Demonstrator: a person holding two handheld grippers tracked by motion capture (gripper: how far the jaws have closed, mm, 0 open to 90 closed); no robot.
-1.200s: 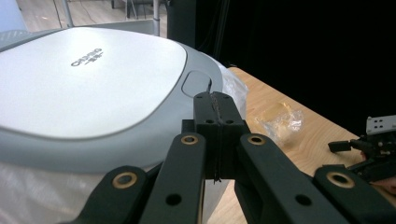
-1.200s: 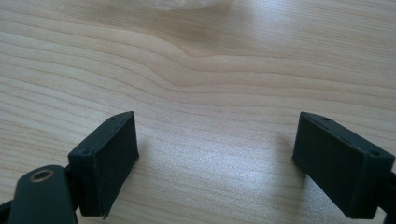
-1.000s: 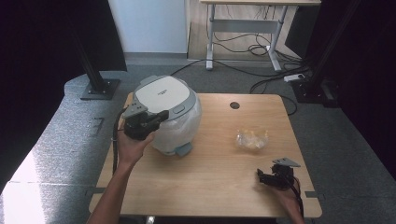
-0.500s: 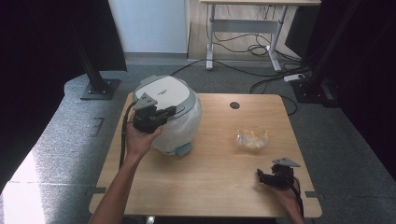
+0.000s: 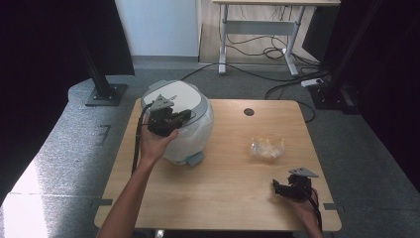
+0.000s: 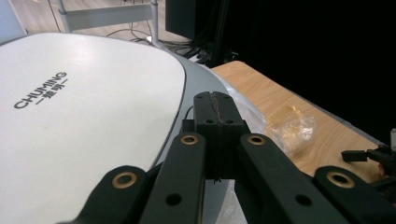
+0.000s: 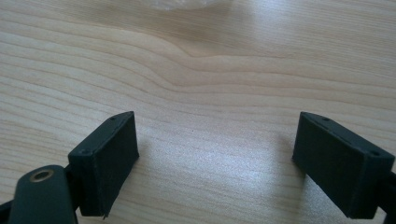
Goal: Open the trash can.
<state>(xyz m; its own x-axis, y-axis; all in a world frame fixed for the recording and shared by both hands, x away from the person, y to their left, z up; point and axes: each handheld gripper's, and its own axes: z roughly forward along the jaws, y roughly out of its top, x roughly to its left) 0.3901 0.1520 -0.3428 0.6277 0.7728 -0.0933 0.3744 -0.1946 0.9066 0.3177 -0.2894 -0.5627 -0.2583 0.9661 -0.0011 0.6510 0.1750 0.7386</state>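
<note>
Pale wood grain covers the table (image 5: 218, 198), which stands on grey flooring with black stands and curtains at the frame edges and a desk with tangled cables at the top of the high view. At the upper left of the tabletop sits a rice cooker (image 5: 185, 129), the thing in hand: a rounded white body with a grey rim, a broad flat white lid bearing the word CHUMING in grey letters (image 6: 39, 90), and a small light-blue tab at its lower front edge. The left gripper (image 5: 184, 115) is held over the lid, its jaws clenched flat together with nothing between them; in the left gripper view the closed tips (image 6: 215, 112) lie low along the lid's right edge, where white meets grey. My reading is that the closed tips are meant to press on the lid or its release rather than to grasp it, though whether they touch it I cannot tell. A crumpled clear plastic bag with something yellowish inside (image 5: 267, 147) lies right of centre, well apart from the cooker. The right gripper (image 5: 278, 188) rests at the lower right, jaws released and spread wide over bare wood, probably parked out of the way.
</note>
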